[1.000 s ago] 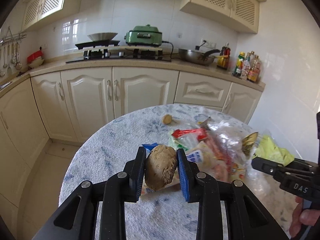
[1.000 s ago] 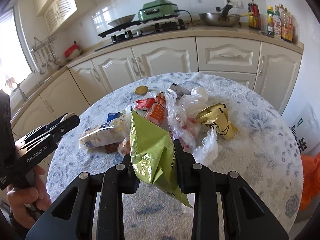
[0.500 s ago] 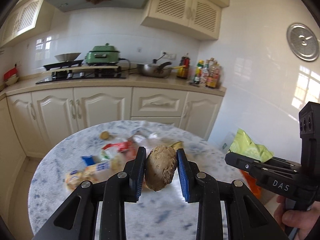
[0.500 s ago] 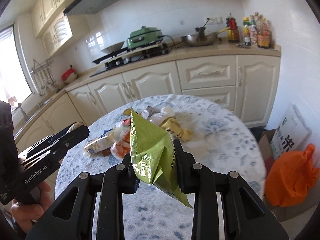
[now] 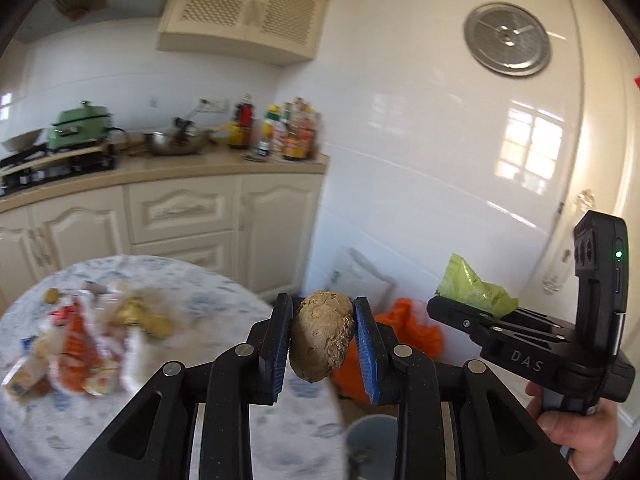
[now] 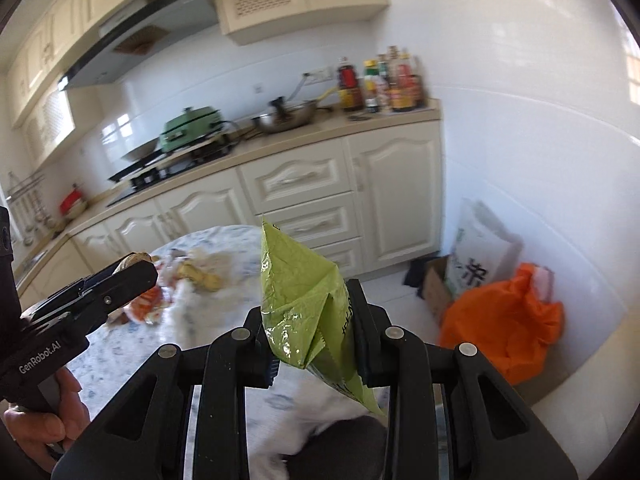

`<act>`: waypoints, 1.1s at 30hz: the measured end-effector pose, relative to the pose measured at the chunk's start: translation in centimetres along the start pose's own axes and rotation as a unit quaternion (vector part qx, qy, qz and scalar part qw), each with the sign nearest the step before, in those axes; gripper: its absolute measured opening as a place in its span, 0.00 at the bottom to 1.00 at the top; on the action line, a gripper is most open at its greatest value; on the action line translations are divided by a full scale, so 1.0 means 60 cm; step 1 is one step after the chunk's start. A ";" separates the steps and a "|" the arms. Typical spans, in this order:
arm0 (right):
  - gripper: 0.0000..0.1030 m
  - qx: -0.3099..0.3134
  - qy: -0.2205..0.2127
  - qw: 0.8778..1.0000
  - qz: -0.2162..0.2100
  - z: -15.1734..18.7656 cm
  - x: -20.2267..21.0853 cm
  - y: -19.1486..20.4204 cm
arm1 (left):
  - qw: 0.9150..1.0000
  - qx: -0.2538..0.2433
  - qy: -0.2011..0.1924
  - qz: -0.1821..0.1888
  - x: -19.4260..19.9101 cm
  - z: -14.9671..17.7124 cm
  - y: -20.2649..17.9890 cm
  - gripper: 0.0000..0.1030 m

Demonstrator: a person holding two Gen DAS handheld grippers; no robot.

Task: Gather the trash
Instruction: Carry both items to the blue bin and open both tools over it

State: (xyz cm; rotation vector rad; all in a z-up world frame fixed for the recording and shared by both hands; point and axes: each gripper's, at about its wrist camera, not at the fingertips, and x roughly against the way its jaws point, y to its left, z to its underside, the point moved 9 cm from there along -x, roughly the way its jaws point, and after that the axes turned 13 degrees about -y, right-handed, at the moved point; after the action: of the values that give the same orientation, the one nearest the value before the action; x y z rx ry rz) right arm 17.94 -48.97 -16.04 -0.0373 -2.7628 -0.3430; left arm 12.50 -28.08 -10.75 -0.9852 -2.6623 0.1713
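My left gripper (image 5: 322, 338) is shut on a brown lumpy potato-like piece of trash (image 5: 320, 336), held in the air past the right edge of the round table (image 5: 224, 320). My right gripper (image 6: 310, 320) is shut on a crumpled green snack bag (image 6: 304, 304), also held up off the table. The right gripper with the green bag shows at the right of the left wrist view (image 5: 476, 296). The left gripper shows at the left of the right wrist view (image 6: 132, 272). A blurred pile of wrappers (image 5: 92, 336) lies on the table. A grey bin (image 5: 372, 440) stands on the floor below the left gripper.
An orange plastic bag (image 6: 504, 328) and a cardboard box (image 6: 440, 284) with a white sack (image 6: 480, 248) sit on the floor by the white wall. Cream cabinets (image 6: 320, 200) and a counter with bottles (image 6: 380, 84), a wok and a green cooker stand behind.
Both grippers have swung to the right, away from the table's middle toward the wall and the floor bags. Each keeps hold of its item.
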 end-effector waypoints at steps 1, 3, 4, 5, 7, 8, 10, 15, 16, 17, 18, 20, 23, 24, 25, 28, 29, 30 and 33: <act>0.28 -0.003 0.002 1.000 0.014 0.003 0.006 -0.026 | 1.000 -0.002 0.007 0.010 -0.014 0.004 -0.012 0.26; 0.28 -0.014 0.006 0.999 0.038 0.011 0.015 -0.077 | 0.999 -0.009 0.023 0.031 -0.044 0.016 -0.046 0.26; 0.28 -0.018 0.008 0.999 0.048 0.015 0.019 -0.095 | 0.999 -0.011 0.032 0.041 -0.061 0.025 -0.062 0.26; 0.28 -0.025 0.013 0.998 0.063 0.023 0.024 -0.125 | 0.998 -0.011 0.044 0.051 -0.080 0.035 -0.074 0.26; 0.28 -0.033 0.021 0.996 0.081 0.037 0.031 -0.167 | 0.995 -0.009 0.067 0.070 -0.115 0.055 -0.102 0.26; 0.28 -0.041 0.027 0.994 0.093 0.048 0.033 -0.191 | 0.994 -0.010 0.079 0.078 -0.132 0.068 -0.117 0.26; 0.28 -0.057 0.038 0.992 0.107 0.067 0.034 -0.231 | 0.990 -0.013 0.102 0.092 -0.164 0.091 -0.144 0.26; 0.28 -0.095 0.077 0.984 0.130 0.138 0.018 -0.313 | 0.980 -0.023 0.159 0.118 -0.242 0.156 -0.213 0.26; 0.28 -0.102 0.086 0.982 0.133 0.153 0.012 -0.327 | 0.978 -0.022 0.170 0.119 -0.260 0.169 -0.219 0.26; 0.28 -0.111 0.096 0.980 0.138 0.172 0.007 -0.342 | 0.976 -0.019 0.180 0.119 -0.277 0.180 -0.227 0.26; 0.28 -0.121 0.105 0.977 0.141 0.189 0.002 -0.356 | 0.973 -0.012 0.196 0.120 -0.293 0.198 -0.231 0.26; 0.28 -0.136 0.120 0.973 0.144 0.216 -0.007 -0.377 | 0.970 -0.011 0.216 0.114 -0.334 0.216 -0.240 0.26; 0.29 -0.158 0.139 0.965 0.154 0.254 -0.019 -0.408 | 0.962 -0.010 0.247 0.114 -0.387 0.241 -0.256 0.26; 0.30 -0.164 0.147 0.963 0.156 0.265 -0.024 -0.418 | 0.960 -0.010 0.254 0.113 -0.394 0.250 -0.259 0.27; 0.30 -0.169 0.152 0.961 0.158 0.273 -0.025 -0.425 | 0.957 -0.008 0.267 0.111 -0.416 0.262 -0.264 0.29; 0.49 -0.193 0.165 0.952 0.169 0.303 -0.035 -0.452 | 0.950 0.000 0.295 0.100 -0.461 0.282 -0.272 0.57; 0.64 -0.201 0.170 0.949 0.176 0.314 -0.034 -0.461 | 0.951 -0.001 0.295 0.094 -0.469 0.286 -0.273 0.64; 0.68 -0.205 0.173 0.946 0.184 0.323 -0.032 -0.469 | 0.952 -0.005 0.294 0.088 -0.479 0.292 -0.273 0.72; 0.74 -0.215 0.177 0.941 0.192 0.340 -0.027 -0.481 | 0.954 -0.020 0.291 0.074 -0.492 0.293 -0.276 0.82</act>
State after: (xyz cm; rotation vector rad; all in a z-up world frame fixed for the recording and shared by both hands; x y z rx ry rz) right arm 10.44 -72.02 -41.83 -0.5577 -2.2124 -0.7543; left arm 18.04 -60.01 -30.81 -1.0520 -2.0638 -0.1271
